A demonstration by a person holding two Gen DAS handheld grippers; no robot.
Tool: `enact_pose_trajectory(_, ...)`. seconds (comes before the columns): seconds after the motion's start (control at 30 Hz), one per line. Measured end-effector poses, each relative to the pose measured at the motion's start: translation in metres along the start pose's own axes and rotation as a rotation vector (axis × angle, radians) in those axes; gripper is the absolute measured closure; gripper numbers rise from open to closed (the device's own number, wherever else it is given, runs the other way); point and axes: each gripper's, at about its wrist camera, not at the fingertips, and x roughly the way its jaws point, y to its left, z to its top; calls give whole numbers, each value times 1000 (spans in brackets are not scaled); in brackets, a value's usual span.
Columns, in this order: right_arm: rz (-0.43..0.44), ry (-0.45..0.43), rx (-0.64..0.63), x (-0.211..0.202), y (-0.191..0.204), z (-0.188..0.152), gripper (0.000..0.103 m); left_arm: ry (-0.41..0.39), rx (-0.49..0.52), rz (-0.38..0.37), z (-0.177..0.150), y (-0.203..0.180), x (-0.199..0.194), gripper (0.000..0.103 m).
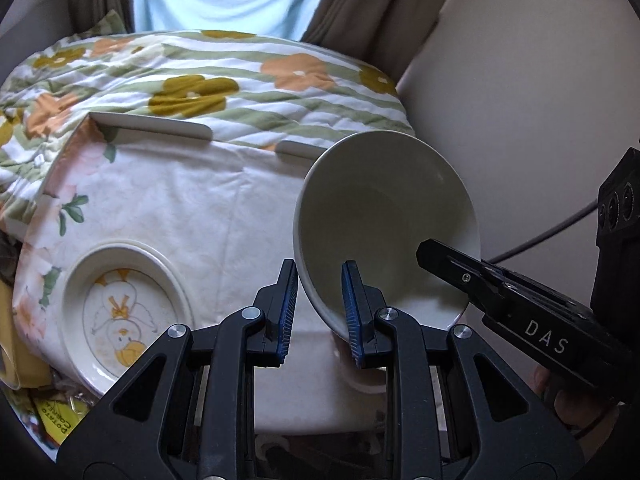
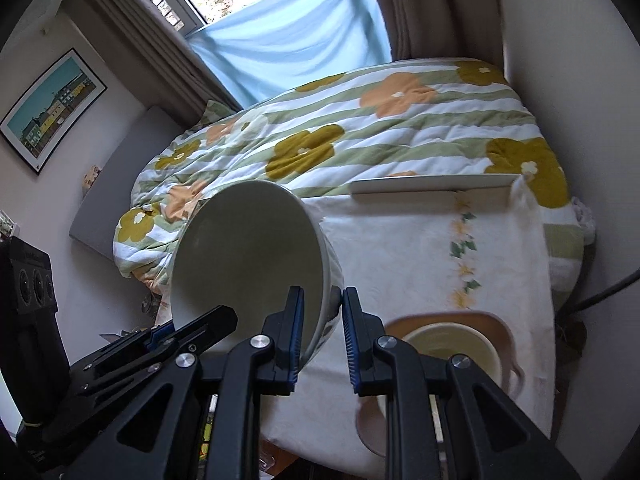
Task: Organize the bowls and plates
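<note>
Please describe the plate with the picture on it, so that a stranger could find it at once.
Look at the table under its pale flowered cloth, in front of the bed. At its near left corner lies a shallow plate. Only this dish has a yellow cartoon bird inside.

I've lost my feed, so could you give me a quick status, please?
Left gripper and right gripper both clamped on white bowl rim, bowl tilted above table. Chick plate left, clear.
</note>
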Motion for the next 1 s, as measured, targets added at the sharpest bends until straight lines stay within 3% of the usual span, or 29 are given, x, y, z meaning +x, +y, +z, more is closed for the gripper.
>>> enact_pose_trajectory(0.23,-60,23,88,-21,-54,-34,85,110,25,-61,-31,-39,31,83)
enact_pose_trajectory(0.63,-91,104,163,4,-94,-68,85,247,114,21,-56,-60,86,83)
enact_pose_trajectory(1.0,-107,131,166,20,-102,-72,85,276,166,85,-54,-62,108,83)
